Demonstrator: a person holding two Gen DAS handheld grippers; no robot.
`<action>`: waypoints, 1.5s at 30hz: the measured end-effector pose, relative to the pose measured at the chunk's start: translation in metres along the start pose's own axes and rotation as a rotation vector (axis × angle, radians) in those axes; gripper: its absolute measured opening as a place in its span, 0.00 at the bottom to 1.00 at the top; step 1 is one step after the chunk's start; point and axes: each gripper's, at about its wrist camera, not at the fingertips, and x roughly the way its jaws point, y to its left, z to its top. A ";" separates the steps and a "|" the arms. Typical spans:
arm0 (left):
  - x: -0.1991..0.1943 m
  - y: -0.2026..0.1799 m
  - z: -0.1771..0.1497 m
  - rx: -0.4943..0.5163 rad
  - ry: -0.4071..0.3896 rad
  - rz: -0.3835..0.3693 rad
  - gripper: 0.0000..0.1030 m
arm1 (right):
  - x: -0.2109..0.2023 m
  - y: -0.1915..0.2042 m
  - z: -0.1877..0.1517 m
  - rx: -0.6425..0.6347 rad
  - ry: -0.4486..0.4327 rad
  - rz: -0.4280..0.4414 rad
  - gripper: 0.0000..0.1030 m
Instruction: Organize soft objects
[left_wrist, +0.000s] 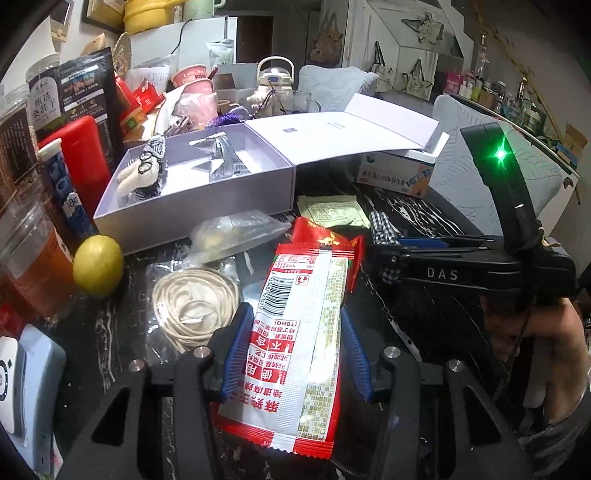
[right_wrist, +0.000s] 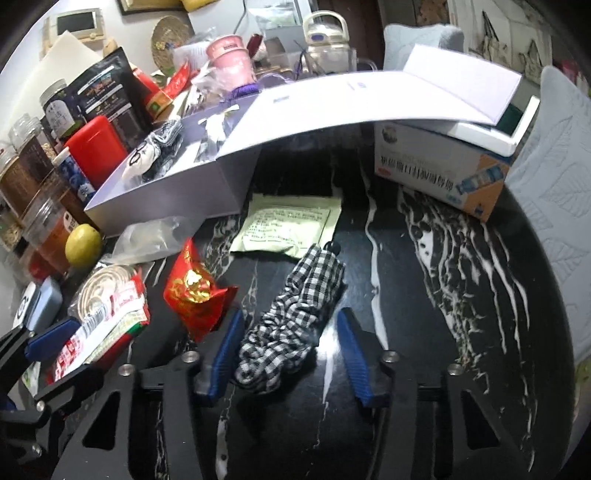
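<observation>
Left wrist view: my left gripper (left_wrist: 295, 350) is clenched on the red snack packet (left_wrist: 295, 332), its long axis running near to far, far end tipped toward the open lilac box (left_wrist: 192, 192) at far left.

Right wrist view: my right gripper (right_wrist: 291, 354) straddles the checked cloth scrunchie (right_wrist: 291, 314) on the black marble table (right_wrist: 443, 295). The left pad touches it, the right stands apart, so nothing is grasped. The scrunchie's long axis runs near-left to far-right; my right hand is nearer.
</observation>
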 end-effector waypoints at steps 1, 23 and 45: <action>0.001 0.000 -0.001 0.000 0.003 0.000 0.46 | 0.000 -0.001 -0.001 0.001 0.003 0.010 0.37; 0.019 -0.017 -0.027 0.045 0.115 -0.022 0.46 | -0.062 0.003 -0.062 -0.094 0.047 0.038 0.29; 0.026 -0.015 -0.021 0.019 0.090 -0.052 0.45 | -0.048 0.007 -0.070 -0.089 -0.036 0.013 0.26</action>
